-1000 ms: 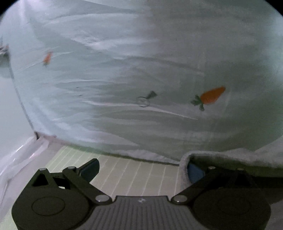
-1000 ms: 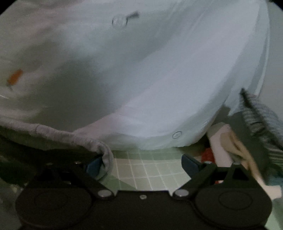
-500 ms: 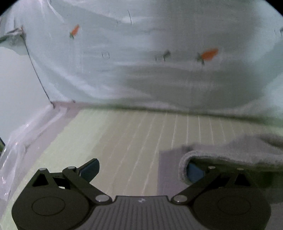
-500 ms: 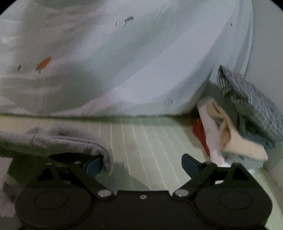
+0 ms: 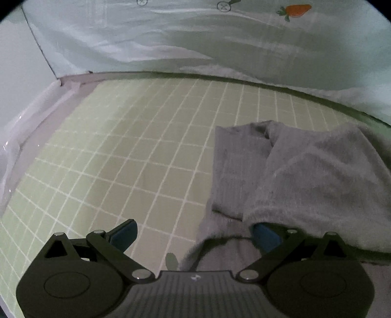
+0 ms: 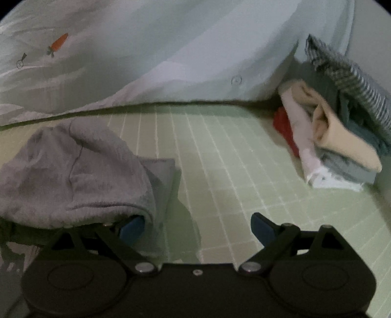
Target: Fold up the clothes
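**Desk:** Where does the garment lie in your frames?

**Caption:** Your grey knit garment sits partly folded on the pale green gridded mat, one layer doubled over another. From your left wrist camera it fills the right side; from the right wrist camera it fills the left, so it lies between your two tools.

**Desk:** And the fingers?

**Caption:** Your left gripper has its fingers spread wide, the right-hand blue pad tucked under the garment's rolled edge, the left one over bare mat. Your right gripper is likewise spread, its left blue pad beneath the grey hem, its right one clear of cloth.

**Desk:** Any lettering or brand?

**Caption:** None you can read. The pale sheet behind the mat carries only printed orange carrots and small outline doodles. A tiny mark on the left tool's body is too small to make out.

**Desk:** Anything else?

**Caption:** A stack of folded clothes, topped by a checked piece, stands at the mat's far right corner, well apart from the grey garment.
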`<state>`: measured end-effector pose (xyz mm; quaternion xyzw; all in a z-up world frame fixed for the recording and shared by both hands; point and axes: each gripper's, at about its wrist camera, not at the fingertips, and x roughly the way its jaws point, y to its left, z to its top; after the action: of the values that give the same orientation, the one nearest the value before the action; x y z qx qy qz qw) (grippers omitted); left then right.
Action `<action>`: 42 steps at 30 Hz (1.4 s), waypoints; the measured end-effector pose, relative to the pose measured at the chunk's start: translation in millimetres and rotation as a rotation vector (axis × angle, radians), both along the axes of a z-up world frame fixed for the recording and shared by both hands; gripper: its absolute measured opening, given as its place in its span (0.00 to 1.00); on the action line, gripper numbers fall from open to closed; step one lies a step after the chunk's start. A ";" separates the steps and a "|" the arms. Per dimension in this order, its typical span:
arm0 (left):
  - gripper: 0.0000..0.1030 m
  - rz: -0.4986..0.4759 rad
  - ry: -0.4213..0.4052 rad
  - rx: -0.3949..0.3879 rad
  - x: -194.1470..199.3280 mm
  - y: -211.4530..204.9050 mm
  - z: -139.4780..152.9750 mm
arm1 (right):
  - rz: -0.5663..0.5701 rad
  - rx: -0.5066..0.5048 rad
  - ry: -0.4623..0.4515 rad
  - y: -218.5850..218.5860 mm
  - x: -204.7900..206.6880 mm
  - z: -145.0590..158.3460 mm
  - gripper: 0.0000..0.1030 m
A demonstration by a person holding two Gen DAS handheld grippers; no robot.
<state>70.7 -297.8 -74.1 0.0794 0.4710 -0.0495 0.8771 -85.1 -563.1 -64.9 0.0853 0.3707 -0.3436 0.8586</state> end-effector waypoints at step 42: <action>0.98 -0.021 0.186 -0.001 -135.1 89.0 -42.1 | 0.009 0.395 0.035 68.5 -143.6 -51.3 0.92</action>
<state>-64.4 -208.8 -116.2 0.0789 0.5497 -0.0662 0.8290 -228.7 -494.6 -116.3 0.2443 0.4463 -0.2617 0.8201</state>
